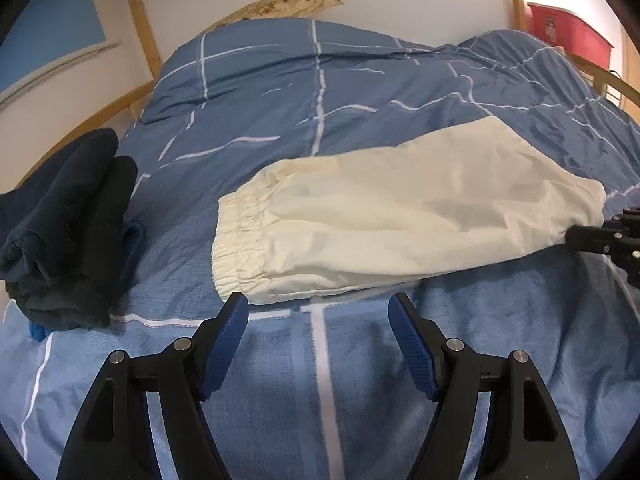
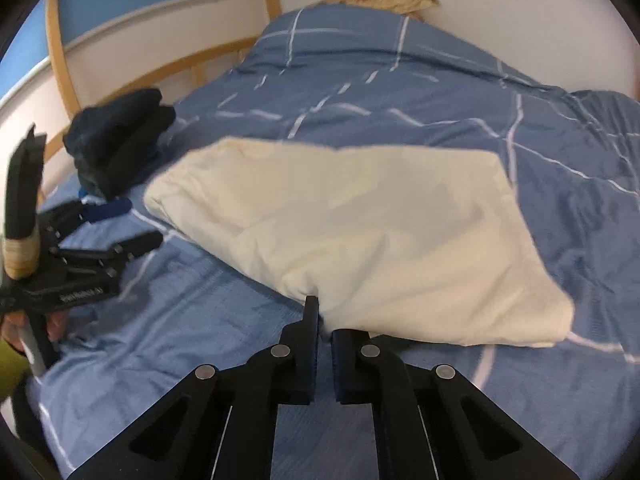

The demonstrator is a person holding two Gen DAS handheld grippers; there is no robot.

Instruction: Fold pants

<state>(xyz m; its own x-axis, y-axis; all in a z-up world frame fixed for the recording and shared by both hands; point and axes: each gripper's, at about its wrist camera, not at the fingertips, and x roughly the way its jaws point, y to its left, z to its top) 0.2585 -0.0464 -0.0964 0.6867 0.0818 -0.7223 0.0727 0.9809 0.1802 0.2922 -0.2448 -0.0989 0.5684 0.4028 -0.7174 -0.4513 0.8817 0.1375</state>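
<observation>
Lying folded, cream pants (image 1: 400, 216) with gathered elastic waistband on checked duvet (image 1: 280, 96)

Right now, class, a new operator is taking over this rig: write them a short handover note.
Left hand-held gripper: open, empty, just short of the cream pants near the elastic end.
Right hand-held gripper: nearly shut at the pants' near edge; whether it pinches cloth is unclear.
Pants lie on the blue duvet, apparently already folded over. Dark folded clothes sit to the left.
Left: probably further folds, then stacking.
</observation>
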